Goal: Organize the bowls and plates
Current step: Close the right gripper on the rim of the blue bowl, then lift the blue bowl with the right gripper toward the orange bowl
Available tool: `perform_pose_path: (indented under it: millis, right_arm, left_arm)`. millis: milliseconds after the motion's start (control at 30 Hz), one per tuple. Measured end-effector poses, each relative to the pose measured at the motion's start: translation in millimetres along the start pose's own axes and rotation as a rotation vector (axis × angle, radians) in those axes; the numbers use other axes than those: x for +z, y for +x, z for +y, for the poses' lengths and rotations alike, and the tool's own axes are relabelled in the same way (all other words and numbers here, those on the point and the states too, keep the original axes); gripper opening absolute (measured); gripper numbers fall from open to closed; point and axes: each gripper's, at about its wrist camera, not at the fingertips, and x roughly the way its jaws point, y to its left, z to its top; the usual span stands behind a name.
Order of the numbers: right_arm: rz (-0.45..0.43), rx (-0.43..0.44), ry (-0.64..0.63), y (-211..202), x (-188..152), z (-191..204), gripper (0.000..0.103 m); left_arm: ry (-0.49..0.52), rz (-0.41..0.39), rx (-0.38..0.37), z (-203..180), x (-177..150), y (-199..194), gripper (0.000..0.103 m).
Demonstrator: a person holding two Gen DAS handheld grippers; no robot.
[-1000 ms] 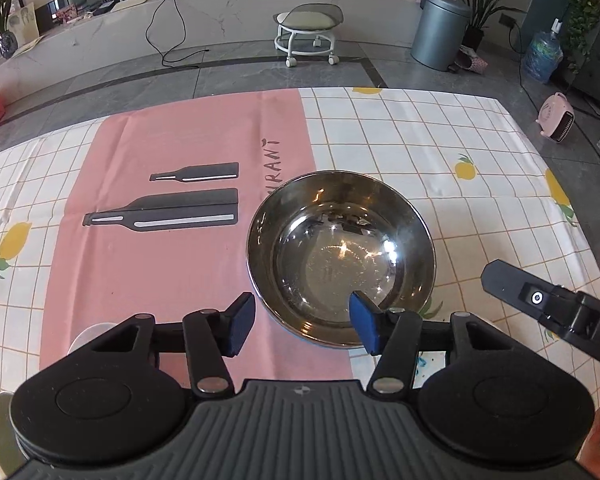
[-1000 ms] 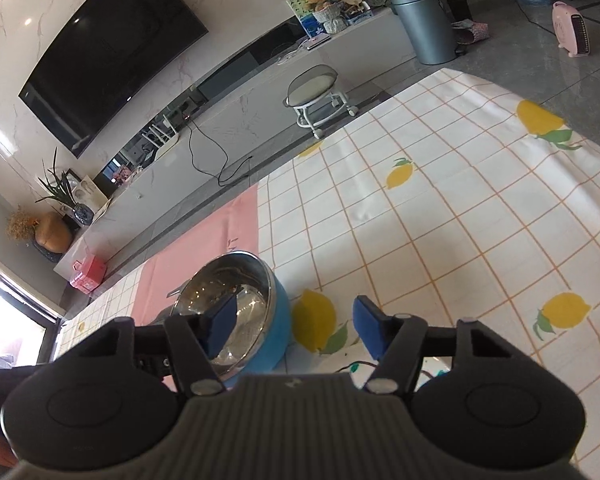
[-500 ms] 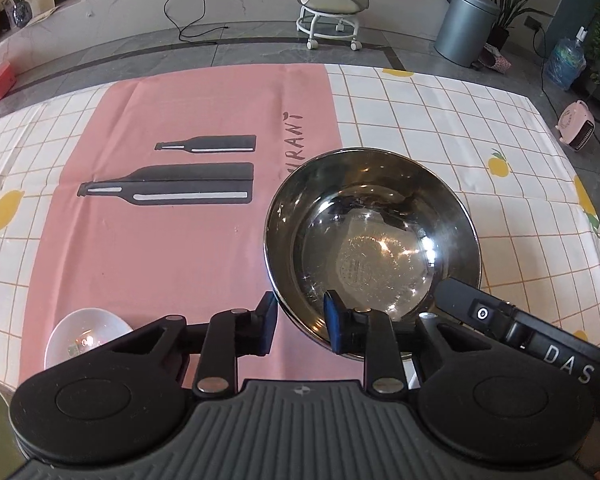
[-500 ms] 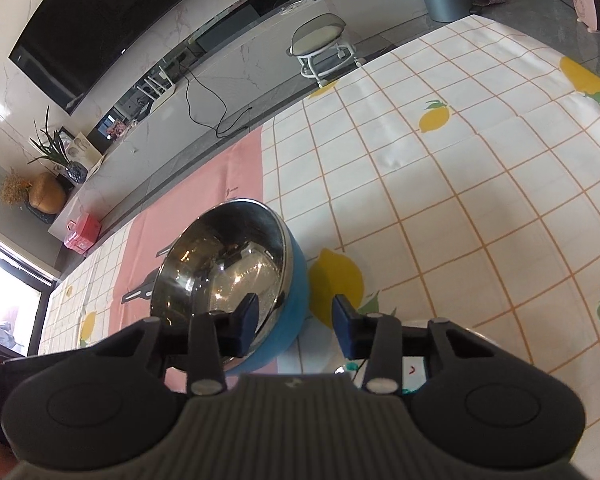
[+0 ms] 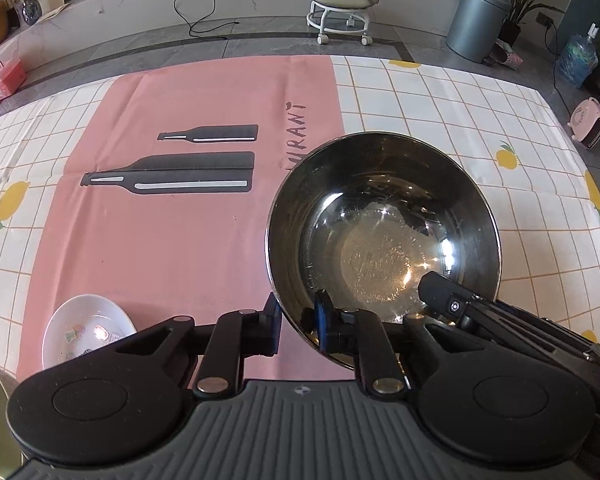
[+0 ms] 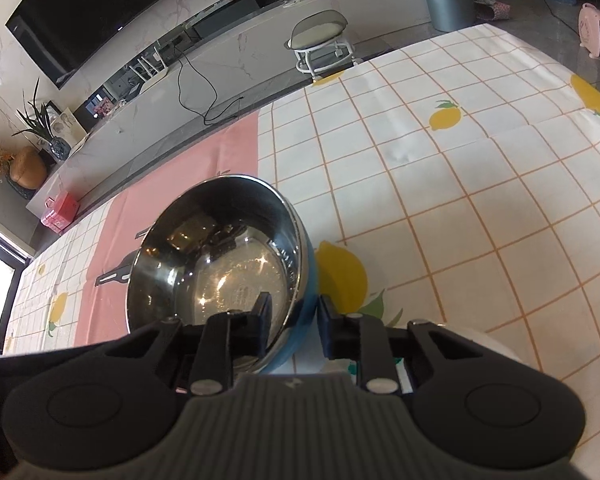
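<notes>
A: So where's the bowl (image 5: 384,236) relative to the claws?

B: Left claw (image 5: 298,322) straddles the near rim: one pad outside the wall, one inside. Right claw (image 6: 292,322) does the same on the rim's right side, one pad inside, one against the blue outer wall. Both sets of jaws have just been closing, with the rim between them.

A: Gripping?

B: Both look pinched on the rim. Pads sit right at the wall on each side; I see no gap.

A: Bowl position on the table?

B: Sitting across the edge of the pink mat (image 5: 188,220), partly on the checked lemon cloth (image 5: 540,248). Upright, empty.

A: Material?

B: Steel inside, mirror finish on the walls, fine scratches on the flat bottom. Round, deep, thin rolled rim. Outer shell is smooth blue, seen from the right wrist only.

A: Anything else nearby?

B: Small white dish (image 5: 86,330), round and shallow, glossy, with small coloured prints inside. It's on the mat's near-left corner, left of the left claw, well apart from the bowl. The mat has two black bottle shapes printed flat on it. Right claw's black body shows at the bowl's near right rim in the left wrist view.
</notes>
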Motion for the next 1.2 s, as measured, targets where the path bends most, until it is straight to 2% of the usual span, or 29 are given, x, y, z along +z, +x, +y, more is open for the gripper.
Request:
perform_pose_path:
  millis: [167,367,567,667,767,967,1200]
  right_arm:
    - [-0.025,-0.007,0.029,-13,3,-4,0.015]
    - [-0.111,0.000,0.015,-45,0,6,0.015]
    - [-0.142,0.065,0.013,-68,-3,15,0.015]
    - [-0.161,0.090,-0.001,-82,-8,23,0.015]
    - [-0.182,0.110,-0.021,-94,-18,35,0.014]
    - [-0.199,0.181,-0.084,-124,-40,57,0.014]
    - [-0.189,0.213,-0.162,-150,-69,87,0.013]
  left_arm:
    - [0.009,-0.044,0.001,-6,-1,-22,0.017]
    - [0.031,-0.102,-0.017,-5,1,-52,0.016]
    - [0.038,-0.135,0.010,0,-4,-83,0.016]
    - [0.061,-0.126,0.034,2,-11,-97,0.017]
    - [0.030,-0.137,0.053,9,-16,-116,0.016]
    - [0.062,-0.202,0.117,20,-43,-154,0.016]
    - [0.018,-0.234,0.116,48,-72,-176,0.017]
